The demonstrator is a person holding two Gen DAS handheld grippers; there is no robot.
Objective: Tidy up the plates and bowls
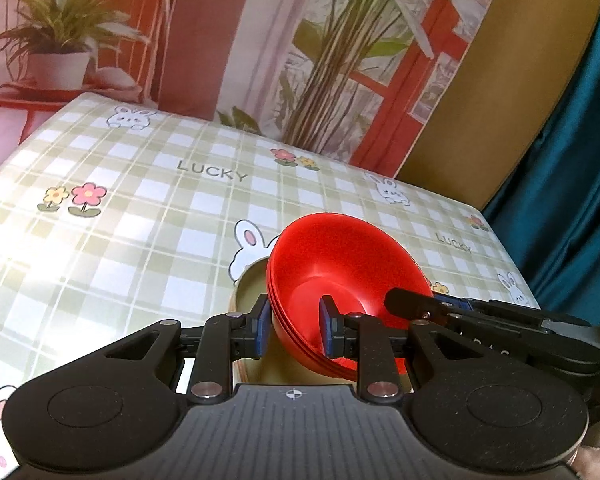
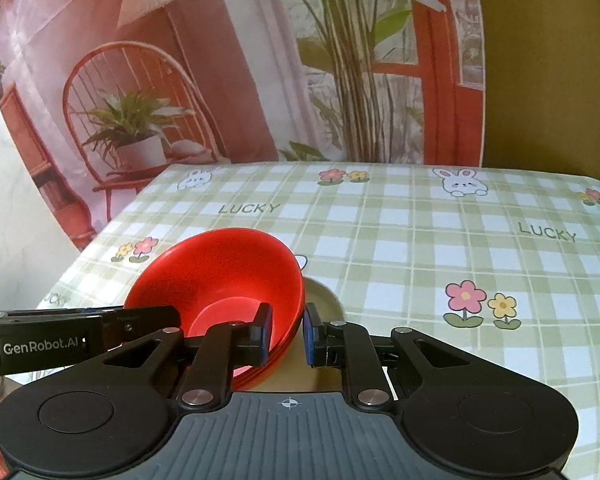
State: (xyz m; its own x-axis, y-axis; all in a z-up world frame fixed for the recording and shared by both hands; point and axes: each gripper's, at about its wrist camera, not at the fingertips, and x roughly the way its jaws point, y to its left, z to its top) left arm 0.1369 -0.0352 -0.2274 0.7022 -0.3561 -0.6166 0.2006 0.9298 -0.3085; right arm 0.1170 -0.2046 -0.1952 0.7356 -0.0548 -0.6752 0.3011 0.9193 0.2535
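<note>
The stack of red bowls (image 1: 342,280) is covering most of a beige plate (image 1: 249,286) beneath it, so only a crescent of that plate is showing, and the plate's near edge is disappearing behind each gripper body. How many bowls are nested cannot be told; only thin rim lines are showing. The bowls' undersides are lying out of sight. The right gripper (image 1: 428,308) is running off the left-wrist picture's right side. The tablecloth (image 2: 420,240) is being cut off at the edges.
</note>
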